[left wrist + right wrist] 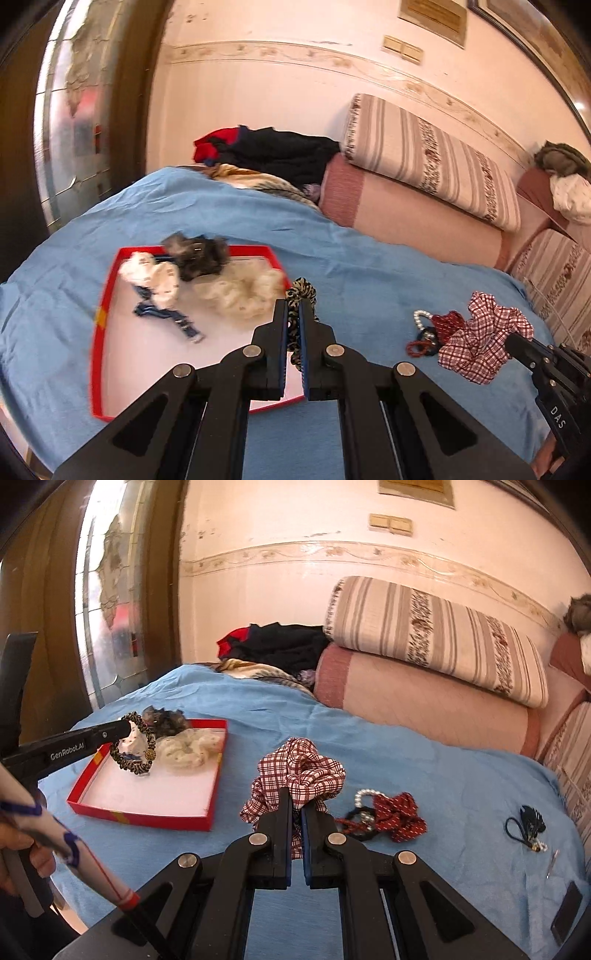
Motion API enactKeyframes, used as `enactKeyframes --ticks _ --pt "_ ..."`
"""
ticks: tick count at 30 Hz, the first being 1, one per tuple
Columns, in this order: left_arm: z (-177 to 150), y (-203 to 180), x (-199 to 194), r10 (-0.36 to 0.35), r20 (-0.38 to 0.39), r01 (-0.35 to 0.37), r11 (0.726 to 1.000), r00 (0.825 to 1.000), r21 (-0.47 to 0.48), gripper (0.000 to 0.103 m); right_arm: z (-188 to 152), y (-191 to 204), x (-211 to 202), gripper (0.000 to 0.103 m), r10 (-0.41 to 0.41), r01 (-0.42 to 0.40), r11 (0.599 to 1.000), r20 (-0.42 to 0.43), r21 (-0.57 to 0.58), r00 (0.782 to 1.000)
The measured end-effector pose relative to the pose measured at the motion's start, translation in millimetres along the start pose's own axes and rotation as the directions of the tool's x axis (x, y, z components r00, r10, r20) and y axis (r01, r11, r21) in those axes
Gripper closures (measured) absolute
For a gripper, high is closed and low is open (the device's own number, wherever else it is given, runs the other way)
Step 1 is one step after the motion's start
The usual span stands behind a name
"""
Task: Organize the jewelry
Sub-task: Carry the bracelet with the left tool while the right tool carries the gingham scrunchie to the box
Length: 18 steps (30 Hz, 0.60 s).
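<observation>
My left gripper (293, 306) is shut on a leopard-print hair band (301, 291) and holds it above the red-rimmed box (96, 332); it also shows in the right wrist view (127, 729) with the band (135, 753) hanging from it. The box holds a cream scrunchie (240, 291), a white scrunchie (155, 277), a grey scrunchie (195, 254) and a blue strap (166, 314). My right gripper (294, 801) is shut on a red-and-white checked scrunchie (299, 771), lifted off the blue bedsheet (424, 760).
On the sheet lie a pearl bracelet (364, 797), a dark red scrunchie (400, 812), a red beaded band (351, 823), a dark hair tie with charm (528, 827), a pin (552, 862) and a phone (567, 912). Cushions (424, 638) and clothes (280, 642) are behind.
</observation>
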<state>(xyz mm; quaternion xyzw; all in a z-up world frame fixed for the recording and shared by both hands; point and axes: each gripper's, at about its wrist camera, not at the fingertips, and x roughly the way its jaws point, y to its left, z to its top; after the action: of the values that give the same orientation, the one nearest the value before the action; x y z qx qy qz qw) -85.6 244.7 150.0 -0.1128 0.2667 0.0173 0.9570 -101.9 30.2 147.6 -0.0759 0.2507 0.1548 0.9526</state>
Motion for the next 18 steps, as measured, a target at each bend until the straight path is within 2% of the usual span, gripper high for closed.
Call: enactKeyframes --ticks 8,12,18 --pt "-8.1 52.1 -15.6 0.08 -0.007 -0.081 0.993 0.997 -0.081 0.098 12.1 37.3 3.9 0.098 0.062 -0.062 0.997 0.005 -0.051 0.998" --pt "-9.1 68.0 -19.2 0.179 0.008 -0.178 0.981 0.984 -0.075 0.098 19.9 55.8 8.1 0.098 0.12 -0.12 0.991 -0.003 -0.054 0.993" --pt "-8.0 82.4 -19.4 0.243 0.016 -0.241 0.967 0.97 -0.08 0.098 28.0 86.2 19.1 0.098 0.175 -0.176 0.982 -0.017 -0.076 0.984"
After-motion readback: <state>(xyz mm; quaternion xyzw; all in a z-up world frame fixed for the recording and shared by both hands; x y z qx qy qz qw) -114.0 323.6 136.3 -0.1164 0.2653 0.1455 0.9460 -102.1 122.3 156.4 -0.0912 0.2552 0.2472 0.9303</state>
